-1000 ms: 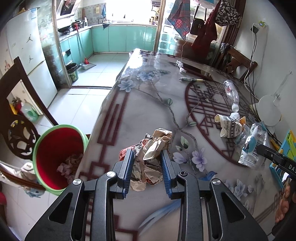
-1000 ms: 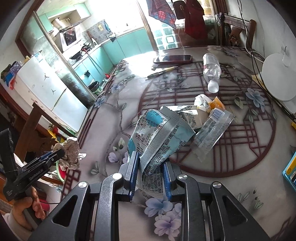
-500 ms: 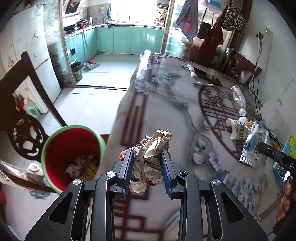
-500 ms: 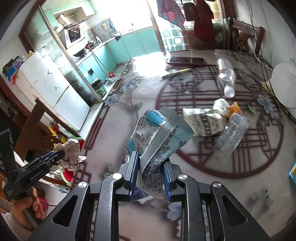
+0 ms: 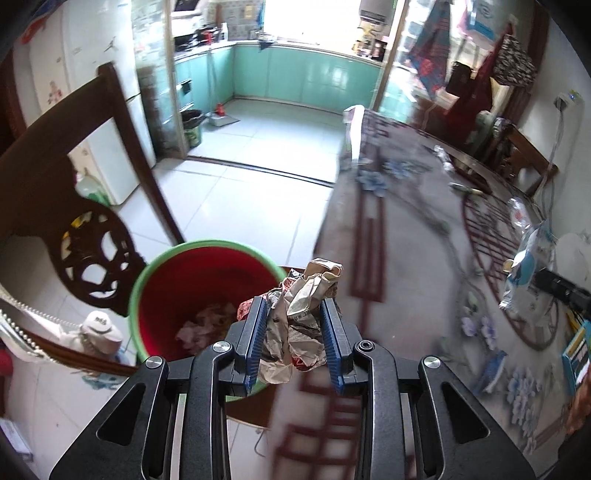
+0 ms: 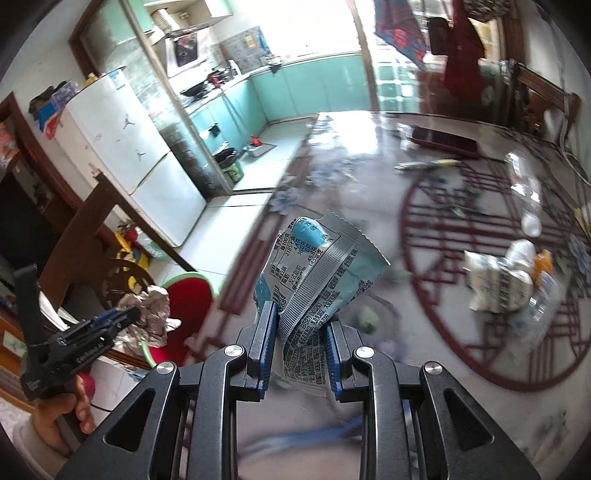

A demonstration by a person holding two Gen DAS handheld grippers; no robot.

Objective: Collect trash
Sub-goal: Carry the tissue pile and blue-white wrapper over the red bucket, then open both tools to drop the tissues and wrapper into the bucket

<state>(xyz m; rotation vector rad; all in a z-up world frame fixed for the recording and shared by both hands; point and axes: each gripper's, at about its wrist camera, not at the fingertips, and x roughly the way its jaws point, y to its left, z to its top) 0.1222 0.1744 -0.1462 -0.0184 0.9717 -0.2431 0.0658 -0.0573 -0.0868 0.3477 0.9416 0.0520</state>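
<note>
Crumpled brown paper wad (image 5: pixel 301 317) clamped between the blue pads of the left gripper (image 5: pixel 295 332), hanging just past the table (image 5: pixel 406 295) edge, beside the rim of the red, green-rimmed bin (image 5: pixel 207 291) on the floor. Silver-and-blue snack wrapper (image 6: pixel 314 280) pinched in the closed right gripper (image 6: pixel 299 339), above the glossy patterned tabletop. More litter farther back: crushed paper cup (image 6: pixel 495 284), clear plastic bottle (image 6: pixel 528 199). Dark wooden chair (image 5: pixel 85 206) beside the bin.

floor (image 5: pixel 255 155): pale tiles; cabinets (image 5: pixel 317 79): teal; fridge (image 6: pixel 122 147): white | window (image 5: pixel 310 18): bright daylight; chair (image 5: pixel 74 206): dark carved wood
</note>
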